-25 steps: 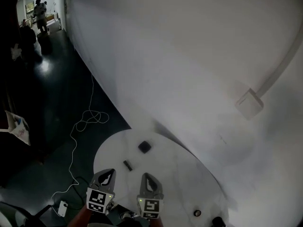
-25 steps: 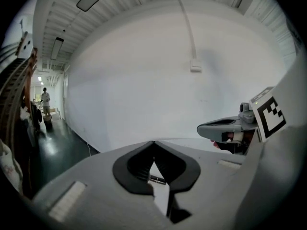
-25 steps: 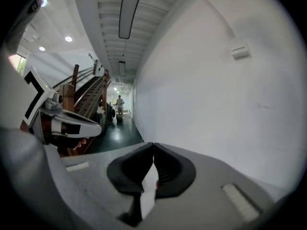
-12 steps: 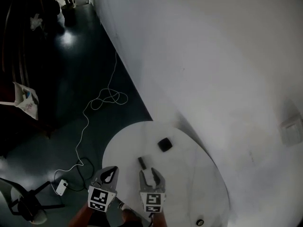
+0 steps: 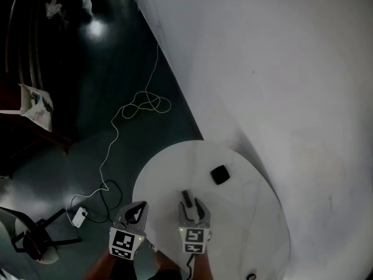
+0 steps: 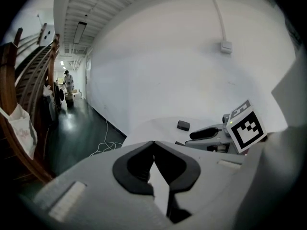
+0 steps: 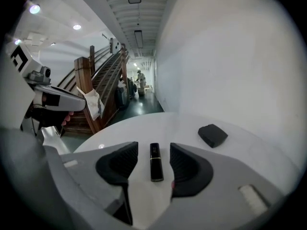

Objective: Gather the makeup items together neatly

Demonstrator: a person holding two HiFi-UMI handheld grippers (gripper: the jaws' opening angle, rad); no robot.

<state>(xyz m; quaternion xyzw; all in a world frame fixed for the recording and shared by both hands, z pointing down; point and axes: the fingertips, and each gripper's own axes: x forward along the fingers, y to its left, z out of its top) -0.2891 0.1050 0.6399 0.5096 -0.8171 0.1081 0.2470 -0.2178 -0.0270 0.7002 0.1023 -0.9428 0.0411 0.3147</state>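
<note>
A round white table [image 5: 250, 214] holds a black lipstick tube [image 5: 186, 198] and, farther back, a flat black compact [image 5: 219, 174]. My right gripper [image 5: 193, 206] is low over the table, and its jaws have just been opening. The lipstick tube [image 7: 156, 162] lies lengthwise between its fingers without touching the pads, with the compact [image 7: 212, 135] to the right beyond them. My left gripper [image 5: 140, 207] hovers at the table's left edge, shut and empty. From the left gripper view its jaws [image 6: 153, 143] meet at the tips, with the compact [image 6: 183, 125] and right gripper [image 6: 211, 133] ahead.
A white wall [image 5: 280, 69] curves close behind the table. On the dark floor to the left lie a white cable [image 5: 140, 107] and its plug block [image 5: 79, 217]; a chair [image 5: 35, 241] stands at lower left. A small round item [image 5: 252, 276] sits at the table's near edge.
Both grippers have come down toward the table. The right jaws, shut a second ago, now stand apart on either side of the lipstick tube. The left stays shut.
</note>
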